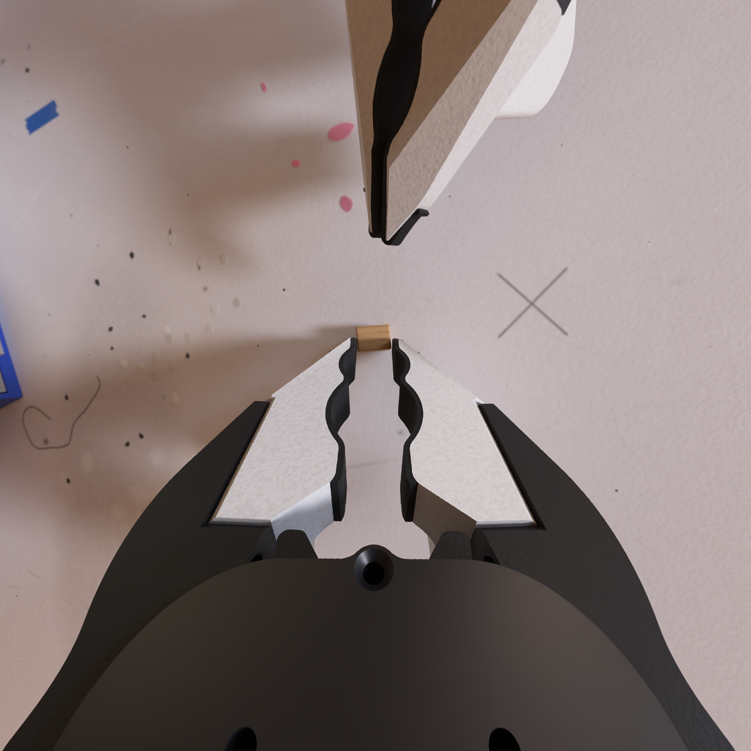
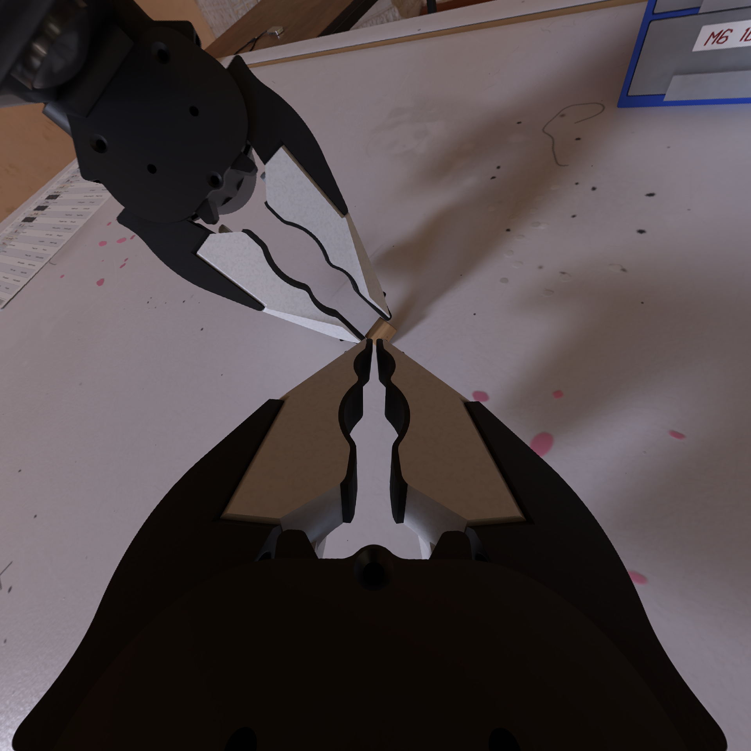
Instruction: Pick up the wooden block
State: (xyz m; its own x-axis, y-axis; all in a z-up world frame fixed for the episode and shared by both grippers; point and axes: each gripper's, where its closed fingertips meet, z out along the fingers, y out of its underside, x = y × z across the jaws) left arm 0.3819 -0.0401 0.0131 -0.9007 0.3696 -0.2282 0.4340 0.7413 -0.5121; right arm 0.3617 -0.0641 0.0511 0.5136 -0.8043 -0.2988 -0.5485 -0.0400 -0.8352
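A small wooden block (image 1: pixel 373 338) sits on the pale table, between the tips of my left gripper (image 1: pixel 374 345). Both fingertips press its sides, so the left gripper is shut on it. I cannot tell whether the block is off the surface. My right gripper (image 2: pixel 374 343) is shut and empty, and its tips point at the block (image 2: pixel 382 328) from just in front of it. In the left wrist view the right gripper (image 1: pixel 384 237) hangs beyond the block, apart from it. In the right wrist view the left gripper (image 2: pixel 376 327) comes in from the upper left.
A blue drawer cabinet (image 2: pixel 691 61) stands at the table's far right and shows at the left edge of the left wrist view (image 1: pixel 6 365). A pencilled cross (image 1: pixel 532 302), blue tape (image 1: pixel 42 116) and pink paint spots (image 1: pixel 340 131) mark the table. A printed sheet (image 2: pixel 36 235) lies near the table edge (image 2: pixel 406 44).
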